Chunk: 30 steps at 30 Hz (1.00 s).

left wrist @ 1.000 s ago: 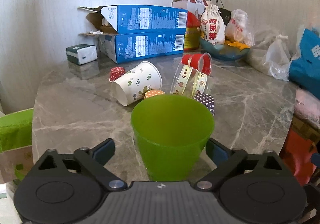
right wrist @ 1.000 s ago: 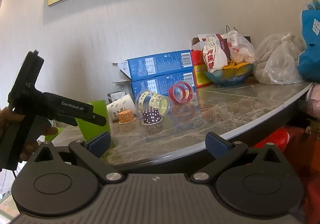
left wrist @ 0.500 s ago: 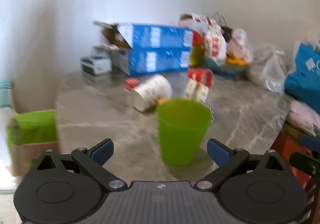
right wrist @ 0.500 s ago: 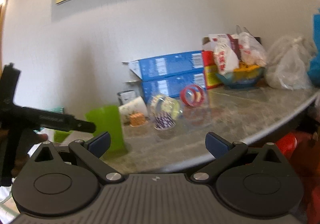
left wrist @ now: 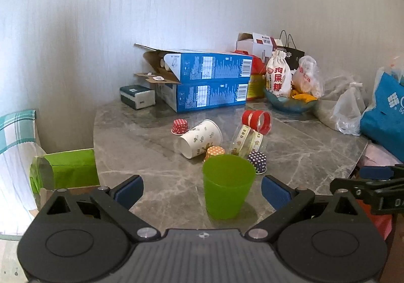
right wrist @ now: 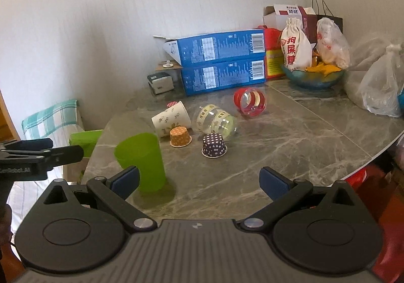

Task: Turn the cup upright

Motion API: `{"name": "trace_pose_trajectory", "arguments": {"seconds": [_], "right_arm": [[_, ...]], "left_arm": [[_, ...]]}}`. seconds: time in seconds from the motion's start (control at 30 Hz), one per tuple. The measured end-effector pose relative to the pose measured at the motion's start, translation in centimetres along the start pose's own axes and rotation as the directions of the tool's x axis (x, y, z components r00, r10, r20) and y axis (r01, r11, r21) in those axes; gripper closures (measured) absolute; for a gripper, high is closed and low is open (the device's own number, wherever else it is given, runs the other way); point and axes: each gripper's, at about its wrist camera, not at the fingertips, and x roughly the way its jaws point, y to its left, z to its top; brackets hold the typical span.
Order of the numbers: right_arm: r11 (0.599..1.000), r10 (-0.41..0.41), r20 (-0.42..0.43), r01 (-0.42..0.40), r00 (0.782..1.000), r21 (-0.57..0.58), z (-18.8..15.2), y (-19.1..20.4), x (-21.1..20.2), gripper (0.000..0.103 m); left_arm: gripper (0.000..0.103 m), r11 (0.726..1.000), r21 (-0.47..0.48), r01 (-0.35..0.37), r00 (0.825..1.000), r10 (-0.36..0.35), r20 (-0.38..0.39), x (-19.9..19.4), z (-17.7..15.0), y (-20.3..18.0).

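A green plastic cup point(left wrist: 228, 185) stands upright near the front edge of the grey marble table point(left wrist: 141, 156). It also shows in the right wrist view point(right wrist: 141, 160). My left gripper point(left wrist: 202, 192) is open and empty, its fingers either side of the cup and a little short of it. My right gripper point(right wrist: 199, 180) is open and empty, to the right of the cup. A white floral paper cup point(left wrist: 200, 141) and two clear cups, one with cream bands point(left wrist: 248, 141), one with red bands point(left wrist: 257, 121), lie on their sides further back.
Small dotted paper cups, orange point(right wrist: 179, 136), purple point(right wrist: 214, 145) and red point(left wrist: 179, 126), sit upside down among the lying cups. Two blue boxes point(left wrist: 207, 83), a tissue pack point(left wrist: 137, 96), a bowl point(left wrist: 290, 103) and bags point(left wrist: 348, 111) line the back and right.
My left gripper has drawn back from the green cup, which stays upright on the table. My right gripper has risen and now looks down onto the tabletop.
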Motion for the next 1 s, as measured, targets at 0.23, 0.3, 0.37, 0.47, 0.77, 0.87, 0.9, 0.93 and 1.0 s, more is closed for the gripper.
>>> {"name": "trace_pose_trajectory", "arguments": {"seconds": [0.23,0.3,0.37,0.47,0.77,0.87,0.9,0.93,1.0], "right_arm": [[1.000,0.001,-0.019,-0.001,1.000,-0.021,0.2,0.5,0.2,0.001],[1.000,0.004,-0.016,-0.004,1.000,-0.026,0.2,0.8,0.1,0.001],[1.000,0.006,-0.010,-0.006,1.000,-0.027,0.3,0.9,-0.1,0.001],[1.000,0.006,-0.006,-0.006,1.000,-0.026,0.5,1.1,-0.5,0.001],[1.000,0.000,0.014,0.000,1.000,-0.020,0.8,1.3,-1.8,0.001],[1.000,-0.005,0.012,0.005,1.000,-0.029,0.8,1.4,-1.8,0.001],[0.999,-0.008,0.009,0.008,1.000,-0.032,0.8,1.4,-1.8,0.001],[1.000,-0.010,0.008,0.010,1.000,-0.029,0.8,1.3,-1.7,0.001],[1.000,-0.002,0.005,0.002,1.000,-0.027,0.7,1.3,-1.7,0.001]], "left_arm": [[0.002,1.000,0.007,-0.011,1.000,0.011,0.002,-0.2,0.3,-0.1],[0.002,1.000,0.002,-0.016,1.000,0.016,0.001,-0.4,0.3,-0.1],[0.002,1.000,-0.006,-0.011,1.000,0.011,0.001,-0.7,0.4,0.0],[0.002,1.000,-0.013,-0.016,1.000,0.016,0.009,-1.4,0.4,0.2],[0.002,1.000,-0.006,-0.009,1.000,0.009,0.010,-2.4,0.3,0.0],[0.002,1.000,0.003,-0.004,1.000,0.004,0.007,-2.4,0.1,-0.2],[0.002,1.000,0.004,-0.003,1.000,0.003,0.005,-2.3,0.0,-0.3],[0.002,1.000,0.005,-0.003,1.000,0.003,0.003,-2.3,0.0,-0.4],[0.002,1.000,0.005,-0.001,1.000,0.001,-0.001,-2.1,-0.1,-0.4]]}}
